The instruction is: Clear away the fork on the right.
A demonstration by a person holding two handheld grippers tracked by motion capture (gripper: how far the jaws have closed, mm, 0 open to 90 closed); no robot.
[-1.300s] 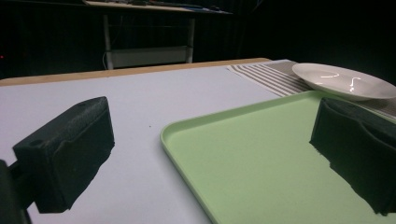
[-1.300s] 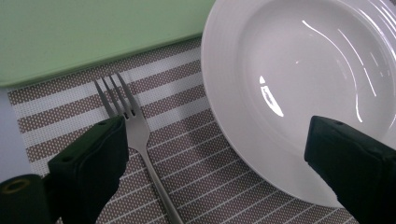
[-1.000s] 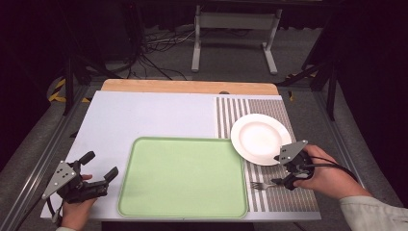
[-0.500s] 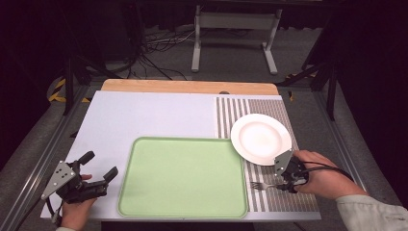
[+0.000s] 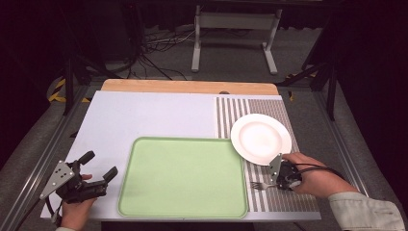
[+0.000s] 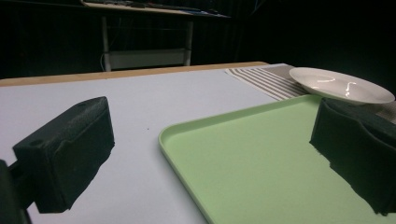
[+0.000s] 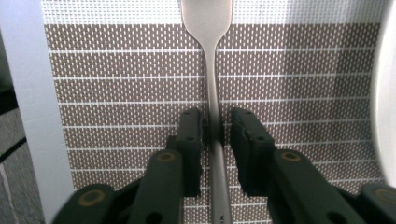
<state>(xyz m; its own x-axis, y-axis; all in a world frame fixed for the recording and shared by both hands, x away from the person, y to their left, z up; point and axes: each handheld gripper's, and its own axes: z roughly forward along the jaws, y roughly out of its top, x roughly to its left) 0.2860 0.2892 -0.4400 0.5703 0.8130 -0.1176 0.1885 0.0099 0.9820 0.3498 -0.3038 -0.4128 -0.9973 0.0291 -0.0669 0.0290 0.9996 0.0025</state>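
Down at the tabletop's (image 5: pixel 144 115) near right corner: right tongs (image 7: pixel 217 133) lowered onto the striped placemat (image 5: pixel 284 199), jaws flanking the fork's (image 7: pixel 212 84) handle, narrow gaps visible on both sides, not yet pinching. Fork flat on the mat, tines toward the green tray (image 5: pixel 183 175), close to that tray's right edge; mat's near edge just behind the right hand (image 5: pixel 317 180). White plate (image 5: pixel 261 138) beyond the tongs, near but apart, its rim overlapping the tray's far right corner. Left tongs (image 5: pixel 94 166) spread wide above the near left corner, beside the tray's left edge, holding nothing. Broad bare white surface across the far left half, wooden strip (image 5: pixel 190 86) along the far edge. Against a second ago: right tongs lower and nearer the near edge, now astride the handle; left tongs, tray and plate unmoved.
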